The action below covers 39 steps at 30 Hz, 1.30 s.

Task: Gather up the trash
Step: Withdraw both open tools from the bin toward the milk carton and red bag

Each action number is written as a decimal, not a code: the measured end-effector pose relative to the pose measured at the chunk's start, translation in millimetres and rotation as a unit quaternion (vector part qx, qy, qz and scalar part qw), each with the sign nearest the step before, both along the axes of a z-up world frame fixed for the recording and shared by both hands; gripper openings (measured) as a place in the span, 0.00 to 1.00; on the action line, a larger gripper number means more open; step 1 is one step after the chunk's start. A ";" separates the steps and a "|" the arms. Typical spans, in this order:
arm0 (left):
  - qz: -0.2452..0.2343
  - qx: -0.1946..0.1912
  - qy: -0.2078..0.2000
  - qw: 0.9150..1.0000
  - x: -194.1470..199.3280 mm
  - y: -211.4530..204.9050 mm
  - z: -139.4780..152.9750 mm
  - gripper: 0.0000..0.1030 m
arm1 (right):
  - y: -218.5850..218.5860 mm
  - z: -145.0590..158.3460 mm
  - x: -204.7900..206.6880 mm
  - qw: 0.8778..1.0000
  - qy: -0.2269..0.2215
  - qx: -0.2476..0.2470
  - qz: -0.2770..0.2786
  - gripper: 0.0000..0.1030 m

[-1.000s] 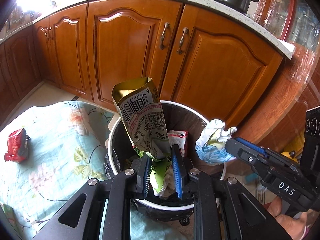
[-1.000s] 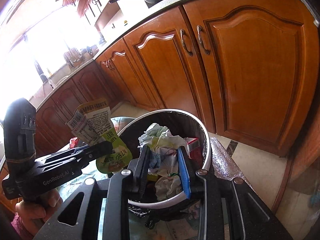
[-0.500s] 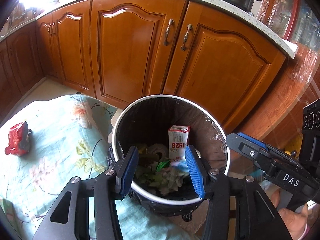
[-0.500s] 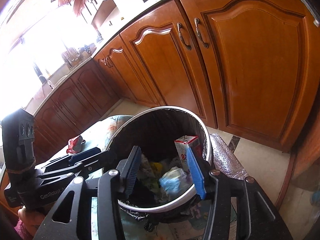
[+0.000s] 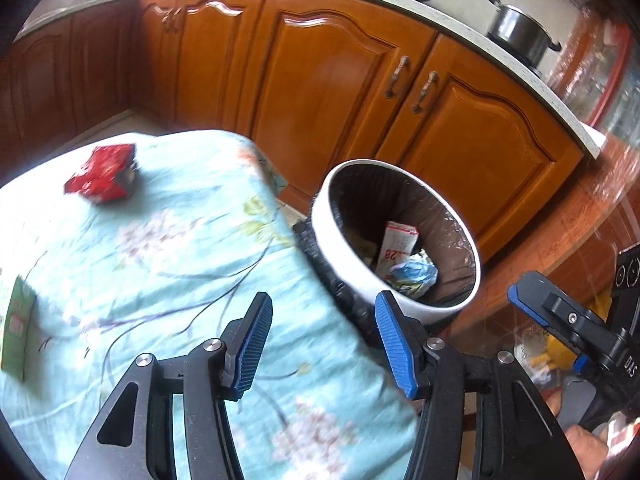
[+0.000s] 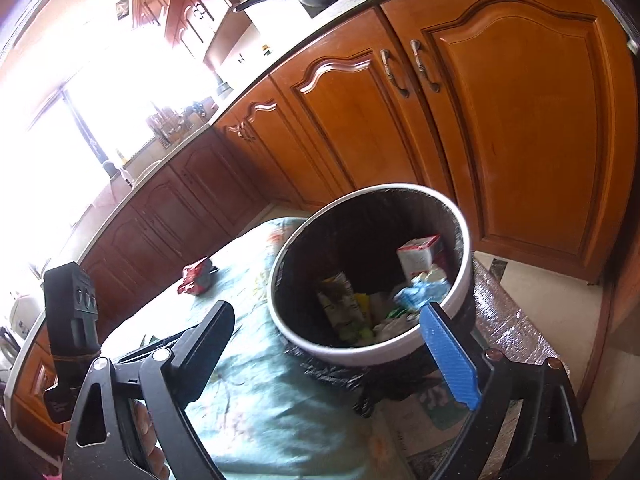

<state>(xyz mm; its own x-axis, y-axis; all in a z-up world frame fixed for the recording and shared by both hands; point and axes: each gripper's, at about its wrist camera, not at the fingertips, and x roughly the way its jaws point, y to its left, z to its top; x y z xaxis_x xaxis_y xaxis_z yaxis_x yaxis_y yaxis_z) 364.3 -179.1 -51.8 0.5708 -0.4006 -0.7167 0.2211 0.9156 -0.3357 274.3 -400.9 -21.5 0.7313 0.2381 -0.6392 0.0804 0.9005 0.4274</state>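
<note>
A white round bin [image 5: 348, 248] with a dark liner stands beside the table and holds a carton, a crumpled blue-white wrapper [image 5: 414, 274] and a snack bag [image 6: 340, 304]. It also shows in the right wrist view [image 6: 360, 354]. A red crumpled wrapper [image 5: 102, 174] lies far on the floral cloth, also seen in the right wrist view [image 6: 196, 276]. A green packet [image 5: 16, 328] lies at the left edge. My left gripper [image 5: 324, 344] is open and empty over the table edge. My right gripper [image 6: 340, 352] is open and empty near the bin.
The table wears a light blue floral cloth [image 5: 160, 260]. Wooden cabinet doors [image 5: 332, 88] stand behind the bin under a counter with a pot [image 5: 520, 34]. The right gripper's body [image 5: 572, 332] shows at the right of the left wrist view.
Both grippers opened and let the snack bag and the crumpled wrapper fall into the bin. Both then pulled back, the left swinging left over the table.
</note>
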 end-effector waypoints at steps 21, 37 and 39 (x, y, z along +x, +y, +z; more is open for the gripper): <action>0.120 -0.013 0.003 0.993 -97.0 138.4 12.7 0.53 | 122.0 -12.8 -2.0 0.994 0.023 0.000 0.106 0.93; 0.165 -0.005 -0.004 0.986 -120.6 183.9 14.3 0.58 | 179.4 -28.4 14.3 0.986 0.048 -0.032 0.155 0.93; 0.167 0.002 -0.009 0.986 -121.5 187.0 15.9 0.60 | 184.3 -30.3 17.3 0.986 0.046 -0.038 0.156 0.93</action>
